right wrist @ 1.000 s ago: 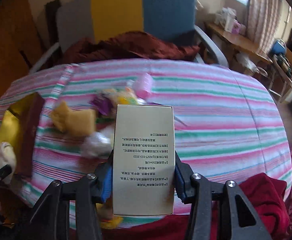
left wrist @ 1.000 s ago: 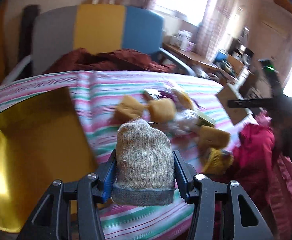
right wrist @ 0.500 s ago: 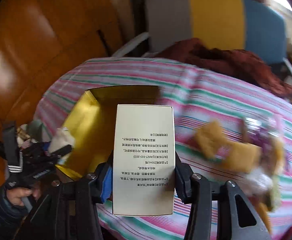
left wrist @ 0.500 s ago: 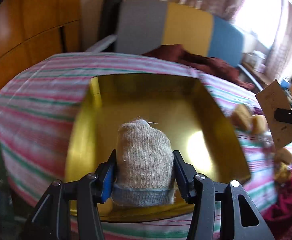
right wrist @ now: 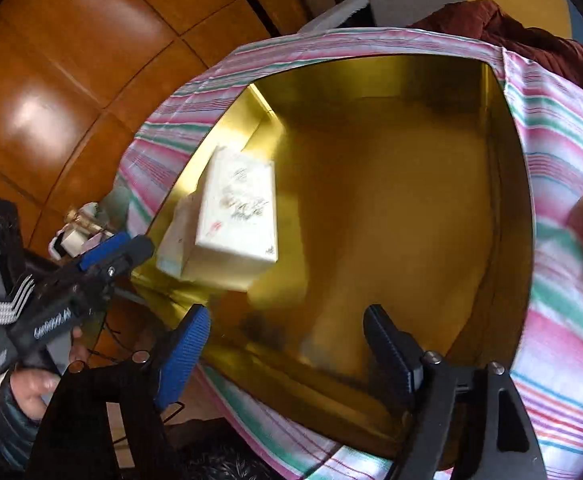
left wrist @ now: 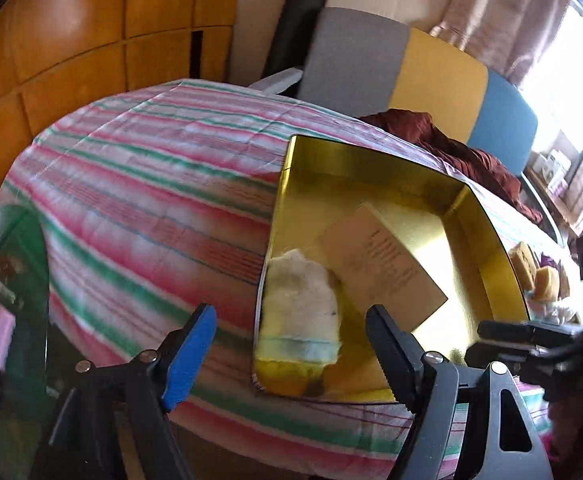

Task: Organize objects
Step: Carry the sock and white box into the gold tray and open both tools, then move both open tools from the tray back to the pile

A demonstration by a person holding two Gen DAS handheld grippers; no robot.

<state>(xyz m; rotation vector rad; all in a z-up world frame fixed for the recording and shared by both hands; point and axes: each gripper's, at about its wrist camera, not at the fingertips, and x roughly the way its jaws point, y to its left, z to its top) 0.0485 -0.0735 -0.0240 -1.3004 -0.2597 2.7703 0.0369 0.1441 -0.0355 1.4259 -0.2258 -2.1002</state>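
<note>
A gold tray (left wrist: pixel 487 232) lies on the striped tablecloth (left wrist: pixel 151 184). In it lie a beige knitted pouch (left wrist: pixel 299 308) in the near left corner and a cream printed box (left wrist: pixel 383 264) leaning beside it. My left gripper (left wrist: pixel 291 344) is open and empty, just in front of the pouch. In the right wrist view the box (right wrist: pixel 239 212) rests at the tray's left wall (right wrist: pixel 227 120), partly over the pouch (right wrist: pixel 175 236). My right gripper (right wrist: pixel 287 344) is open and empty over the tray's near rim. The left gripper also shows in the right wrist view (right wrist: pixel 111 252).
Yellow sponges (left wrist: pixel 531 268) and wrapped items lie on the cloth right of the tray. A grey, yellow and blue chair (left wrist: pixel 411 76) with a dark red cloth (left wrist: pixel 451 148) stands behind the table. Wooden panels (left wrist: pixel 71 40) are at the left.
Both grippers opened. The pouch and the box dropped into the gold tray. The right gripper moved over the tray; the left gripper shifted left and back.
</note>
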